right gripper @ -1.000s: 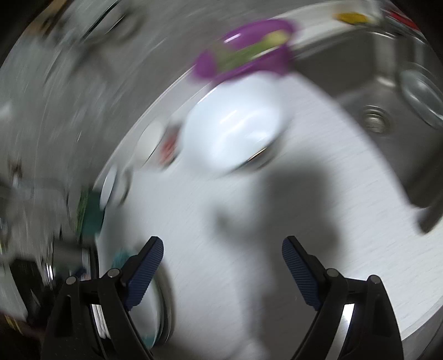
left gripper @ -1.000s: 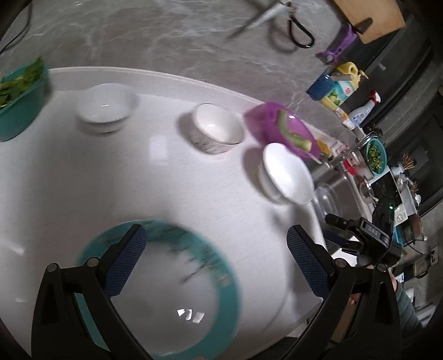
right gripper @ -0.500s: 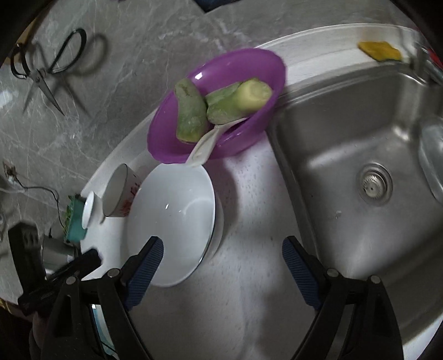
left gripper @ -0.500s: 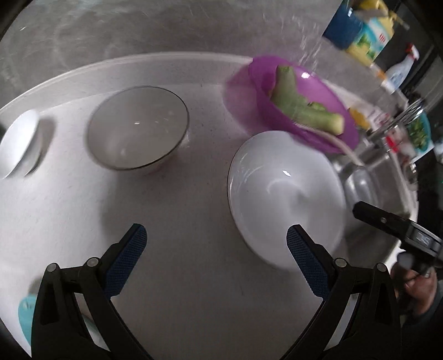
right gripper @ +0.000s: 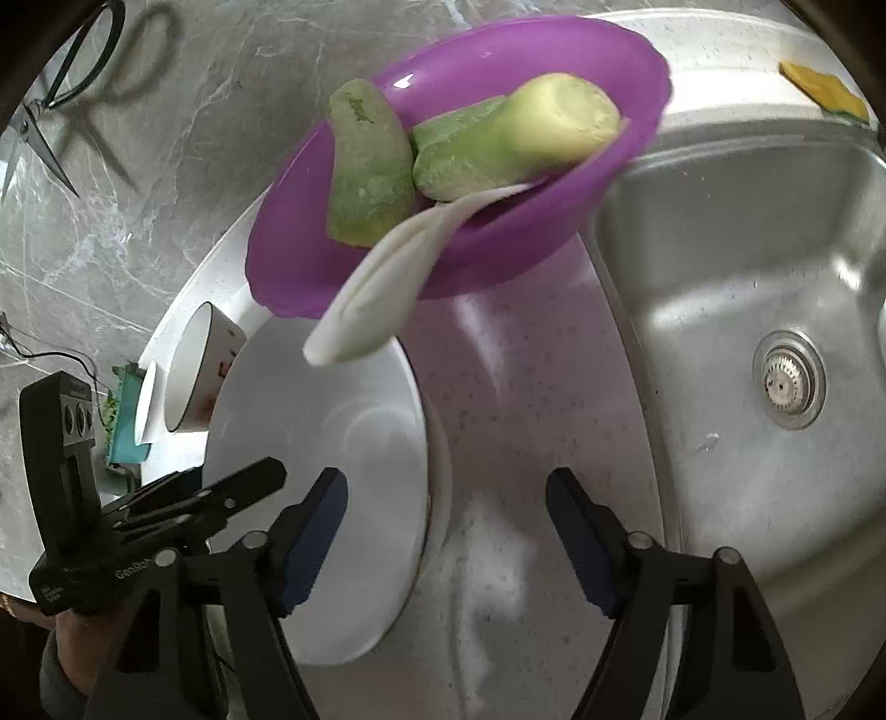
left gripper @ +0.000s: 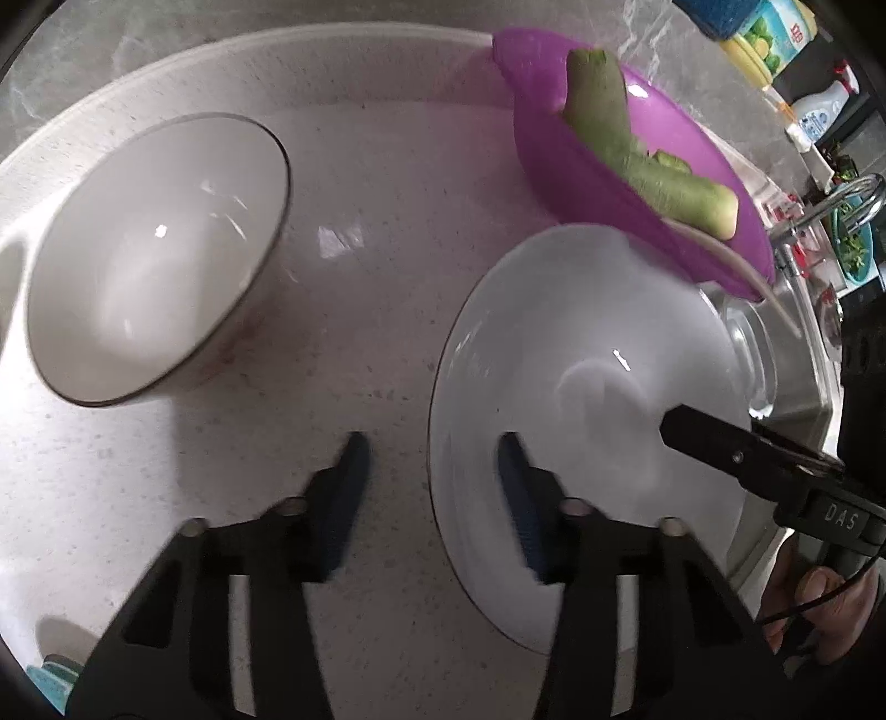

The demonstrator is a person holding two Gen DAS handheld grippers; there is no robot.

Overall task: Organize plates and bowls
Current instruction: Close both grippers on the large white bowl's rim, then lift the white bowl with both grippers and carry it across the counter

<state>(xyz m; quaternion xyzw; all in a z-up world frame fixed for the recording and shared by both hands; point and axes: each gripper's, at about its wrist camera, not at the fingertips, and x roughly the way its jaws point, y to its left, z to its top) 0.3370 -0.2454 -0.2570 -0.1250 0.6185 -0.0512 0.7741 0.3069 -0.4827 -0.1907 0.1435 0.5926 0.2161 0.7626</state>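
Note:
A wide white bowl (left gripper: 587, 354) sits on the white counter; it also shows in the right wrist view (right gripper: 332, 454). My left gripper (left gripper: 432, 471) straddles its near-left rim, one pad inside and one outside, jaws partly closed with a gap still showing. My right gripper (right gripper: 446, 515) is open and straddles the bowl's opposite rim. A smaller dark-rimmed white bowl (left gripper: 155, 255) stands to the left, also in the right wrist view (right gripper: 194, 376). A purple bowl (left gripper: 637, 166) holding green vegetable pieces and a white spoon (right gripper: 382, 299) sits just behind.
A steel sink (right gripper: 775, 277) with a drain lies right of the counter, a tap (left gripper: 830, 205) beside it. Scissors (right gripper: 50, 111) lie on the grey marble. A teal container (right gripper: 124, 410) with greens and a small white dish stand farther left. Bottles (left gripper: 775, 39) stand at the back.
Both grippers moved in close to the wide white bowl. My left gripper's jaws have narrowed around its rim; the right gripper's jaws have also narrowed somewhat.

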